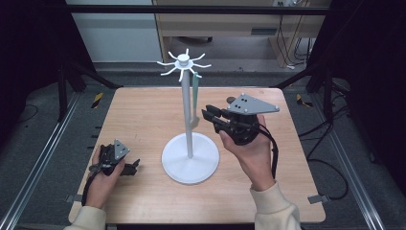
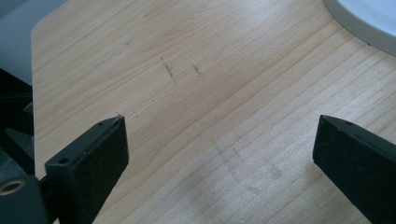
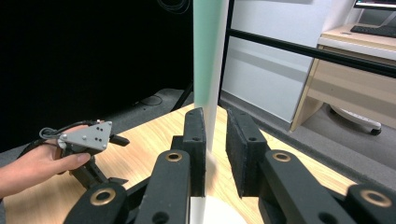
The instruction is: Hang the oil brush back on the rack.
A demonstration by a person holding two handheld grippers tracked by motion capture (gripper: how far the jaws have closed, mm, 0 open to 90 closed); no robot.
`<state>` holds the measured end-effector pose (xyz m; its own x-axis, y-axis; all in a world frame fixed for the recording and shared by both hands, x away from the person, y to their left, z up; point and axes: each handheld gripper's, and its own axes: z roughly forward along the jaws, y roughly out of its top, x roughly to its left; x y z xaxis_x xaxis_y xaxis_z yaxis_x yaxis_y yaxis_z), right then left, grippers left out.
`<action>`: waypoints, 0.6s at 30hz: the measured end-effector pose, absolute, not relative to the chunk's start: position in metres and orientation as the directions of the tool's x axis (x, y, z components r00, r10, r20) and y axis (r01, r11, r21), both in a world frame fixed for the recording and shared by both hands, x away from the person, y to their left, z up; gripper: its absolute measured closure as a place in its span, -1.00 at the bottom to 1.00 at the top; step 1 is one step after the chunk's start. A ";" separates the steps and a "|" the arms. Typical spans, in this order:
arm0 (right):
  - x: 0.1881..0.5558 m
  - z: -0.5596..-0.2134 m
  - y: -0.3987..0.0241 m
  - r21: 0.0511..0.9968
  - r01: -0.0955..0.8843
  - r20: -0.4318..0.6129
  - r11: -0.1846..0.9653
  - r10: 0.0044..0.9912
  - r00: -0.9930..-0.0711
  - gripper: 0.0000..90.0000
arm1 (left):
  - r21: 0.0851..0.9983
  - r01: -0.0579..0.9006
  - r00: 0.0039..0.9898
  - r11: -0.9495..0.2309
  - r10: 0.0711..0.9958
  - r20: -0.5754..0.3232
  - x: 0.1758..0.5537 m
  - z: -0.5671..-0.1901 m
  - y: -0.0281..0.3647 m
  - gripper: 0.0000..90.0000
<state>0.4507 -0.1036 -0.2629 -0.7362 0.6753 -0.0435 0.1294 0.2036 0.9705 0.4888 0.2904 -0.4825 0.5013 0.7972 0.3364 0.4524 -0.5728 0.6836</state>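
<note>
Right gripper view: green strip hangs vertical, right gripper spread slightly round it

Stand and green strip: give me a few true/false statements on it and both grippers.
1. The green strip hangs from a hook at the top of the white stand. True.
2. The stand has tipped over on the table. False: it stands upright on its round base.
3. The strip runs between the jaws of the right gripper. True; a gap shows beside it in the right gripper view.
4. The left gripper has its jaws shut. False: they stand wide apart over bare wood.
5. The left gripper is raised to the hooks. False: it sits low at the table's near left.
</note>
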 end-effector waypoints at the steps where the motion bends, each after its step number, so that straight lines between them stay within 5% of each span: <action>1: 0.450 -0.263 -0.104 0.970 0.129 -0.047 0.208 0.674 -0.737 0.71 | 0.683 0.453 0.501 -0.573 0.797 0.336 0.489 -0.482 0.291 -0.93; 18: 0.434 -0.249 -0.138 0.953 0.142 -0.102 0.266 0.727 -0.679 0.43 | 0.679 0.456 0.502 -0.576 0.796 0.339 0.489 -0.483 0.290 -0.94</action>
<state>0.4337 -0.1381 -0.2492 -0.6785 0.7274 -0.1024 0.1415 0.2662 0.9535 0.4891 0.2901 -0.4829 0.5015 0.7961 0.3386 0.4559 -0.5758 0.6787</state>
